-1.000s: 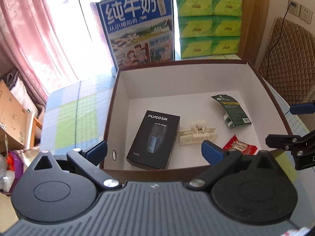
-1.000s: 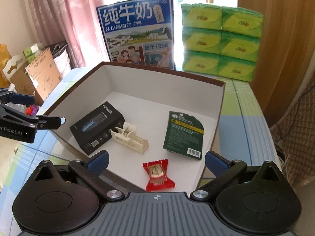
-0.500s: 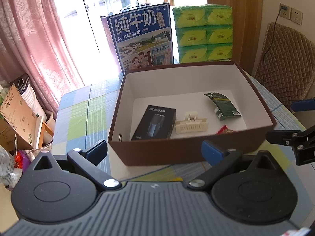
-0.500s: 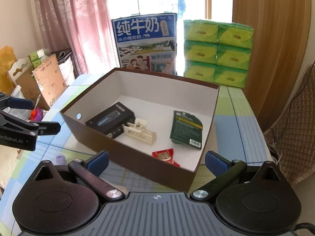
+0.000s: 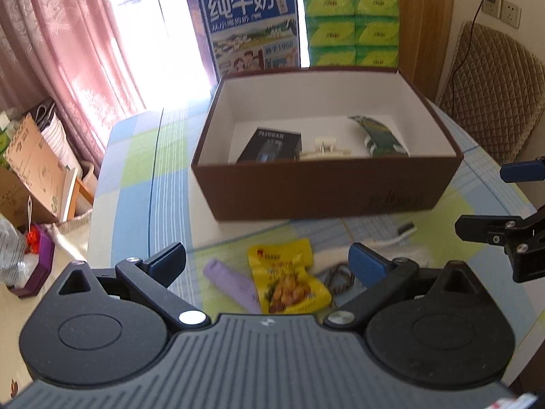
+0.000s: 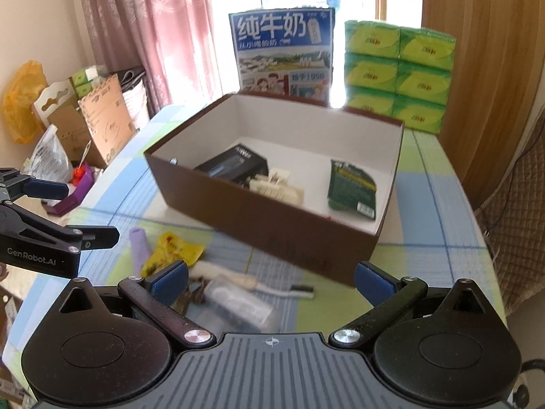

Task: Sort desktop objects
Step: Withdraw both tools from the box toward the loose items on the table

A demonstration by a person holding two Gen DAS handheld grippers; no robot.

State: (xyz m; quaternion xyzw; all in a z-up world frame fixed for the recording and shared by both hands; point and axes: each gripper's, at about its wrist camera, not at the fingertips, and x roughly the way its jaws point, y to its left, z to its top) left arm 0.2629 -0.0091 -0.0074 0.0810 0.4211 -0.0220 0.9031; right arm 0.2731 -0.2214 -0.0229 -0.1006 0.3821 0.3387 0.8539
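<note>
Pulled back from above the brown box (image 5: 327,184) since a second ago, both claws, so that loose things on the bench (image 5: 136,156) in front of it came into view. Left claw (image 5: 269,259) spread wide, gripping nothing, hovering over a yellow snack packet (image 5: 289,281) and a lilac tube (image 5: 235,284) lying side by side. Right claw (image 6: 270,274) likewise wide apart and empty, above a clear plastic bag (image 6: 235,301) and a white-handled brush (image 6: 238,277). Already inside the box: a black carton (image 5: 272,145), a cream plastic piece (image 5: 323,148), a dark green packet (image 5: 381,134). Behind the box, upright, a blue milk carton (image 5: 252,27) beside stacked green tissue packs (image 5: 351,27). Pink curtain (image 5: 68,51) farther left.
</note>
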